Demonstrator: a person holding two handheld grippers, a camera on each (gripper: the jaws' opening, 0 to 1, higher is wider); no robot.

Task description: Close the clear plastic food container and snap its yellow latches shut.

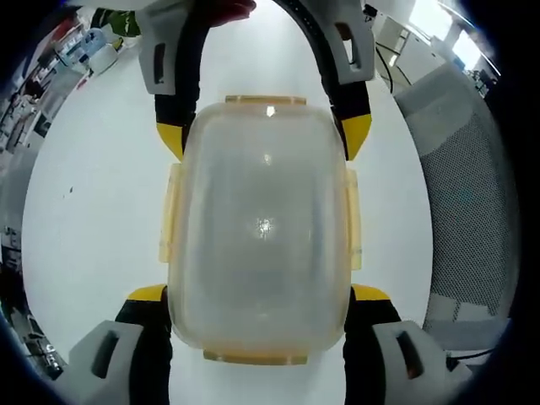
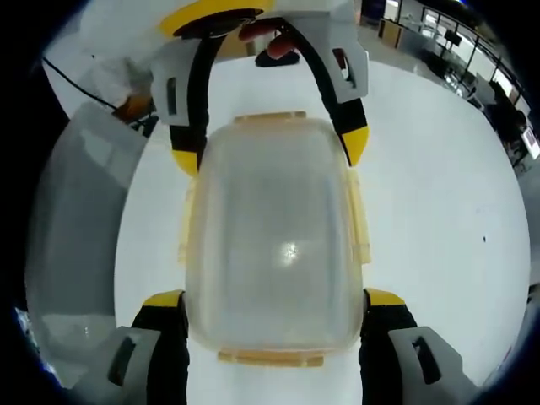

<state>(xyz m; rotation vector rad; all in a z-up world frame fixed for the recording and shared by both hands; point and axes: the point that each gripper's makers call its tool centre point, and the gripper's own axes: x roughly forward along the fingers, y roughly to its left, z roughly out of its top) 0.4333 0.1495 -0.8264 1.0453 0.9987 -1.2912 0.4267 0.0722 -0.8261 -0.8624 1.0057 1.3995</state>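
Observation:
The clear plastic food container [image 1: 261, 228] lies on the white table with its lid on, seen from above. Pale yellow latches [image 1: 171, 215] run along its long sides, and latch flaps [image 1: 257, 358] stick out at both ends. My left gripper [image 1: 260, 294] straddles the container's near end, its yellow-tipped jaws pressed against both long sides. My right gripper [image 1: 263, 137] does the same at the far end. In the right gripper view the container [image 2: 274, 245] sits between the right gripper [image 2: 277, 297] below and the left gripper [image 2: 270, 152] above.
The white table [image 1: 93, 211] spreads around the container. A grey mesh chair back [image 1: 472, 194] stands at the table's edge and shows again as a chair [image 2: 76, 219]. Cluttered shelves [image 1: 67, 51] stand far off. A person's fingers [image 2: 274, 38] hold the left gripper.

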